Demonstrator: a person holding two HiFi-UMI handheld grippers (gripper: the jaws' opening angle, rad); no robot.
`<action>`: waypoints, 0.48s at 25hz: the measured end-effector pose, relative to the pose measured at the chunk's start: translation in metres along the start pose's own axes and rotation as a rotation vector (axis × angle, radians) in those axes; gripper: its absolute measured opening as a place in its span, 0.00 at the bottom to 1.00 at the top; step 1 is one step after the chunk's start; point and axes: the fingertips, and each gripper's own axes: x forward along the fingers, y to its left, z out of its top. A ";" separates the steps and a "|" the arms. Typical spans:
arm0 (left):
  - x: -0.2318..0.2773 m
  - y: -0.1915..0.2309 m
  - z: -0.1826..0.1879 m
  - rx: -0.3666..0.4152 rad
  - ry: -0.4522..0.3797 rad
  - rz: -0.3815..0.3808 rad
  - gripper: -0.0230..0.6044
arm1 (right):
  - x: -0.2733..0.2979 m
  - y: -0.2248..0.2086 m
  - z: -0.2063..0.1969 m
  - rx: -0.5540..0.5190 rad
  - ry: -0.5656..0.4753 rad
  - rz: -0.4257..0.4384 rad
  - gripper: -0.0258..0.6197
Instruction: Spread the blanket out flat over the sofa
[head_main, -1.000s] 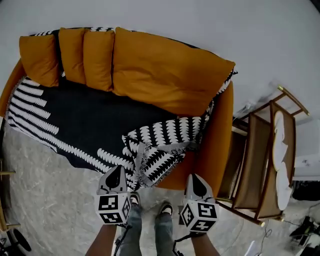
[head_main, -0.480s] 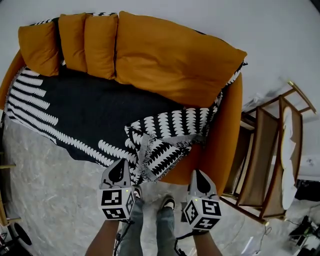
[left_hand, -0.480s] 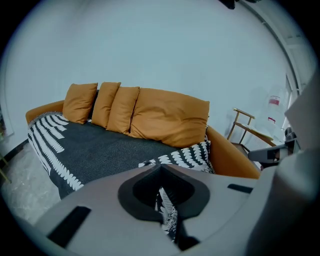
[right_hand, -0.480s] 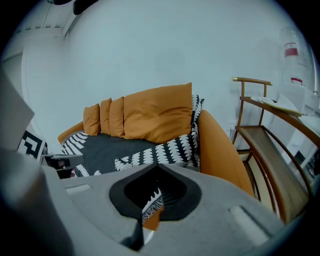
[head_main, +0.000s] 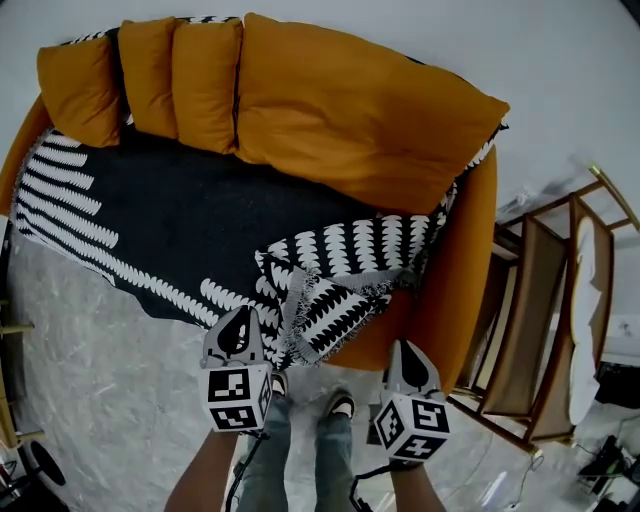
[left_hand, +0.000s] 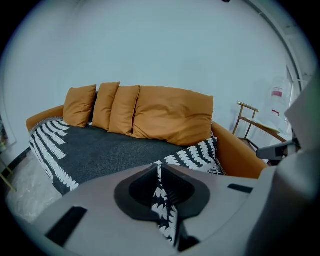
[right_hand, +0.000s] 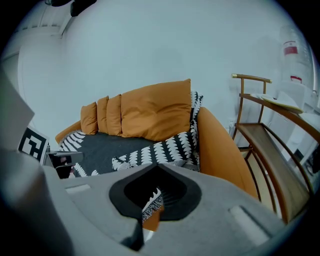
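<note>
Blanket (head_main: 200, 230) in the head view covered the sofa (head_main: 452, 290) seat. It lay flat and dark toward the sofa's left end, but doubled into a patterned flap (head_main: 335, 300) at the sofa's front edge, near its right arm. The left tool (head_main: 238, 322) sat at the sofa's front, against the flap's left side. The right tool (head_main: 406, 352) hung just off the sofa's front right corner, below the arm. The flap lay between the two tools and nearer the left one, with its long edge running along the sofa's front.

In the left gripper view, the left tool's jaws were closed on a strip of patterned blanket that ran up between them toward the seat.

In the right gripper view, the right tool's jaws were pinched on a fringed blanket edge, with the sofa's orange front showing just beneath. The seat lay ahead and to the left.

The slack sat toward the cushions (head_main: 350, 110) from both tools. So the coming move likely turned on drawing the held edge away from the cushions and down over the sofa's front, with the tools kept apart along that front.
</note>
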 end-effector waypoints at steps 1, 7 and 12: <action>0.002 0.000 0.001 -0.001 0.000 -0.005 0.04 | 0.001 0.000 -0.001 0.004 0.002 -0.002 0.05; 0.013 -0.002 0.006 -0.008 0.005 -0.035 0.21 | 0.003 -0.002 -0.004 0.011 0.014 -0.011 0.05; 0.027 -0.001 0.010 -0.019 0.023 -0.058 0.25 | 0.006 -0.002 -0.005 0.014 0.028 -0.020 0.05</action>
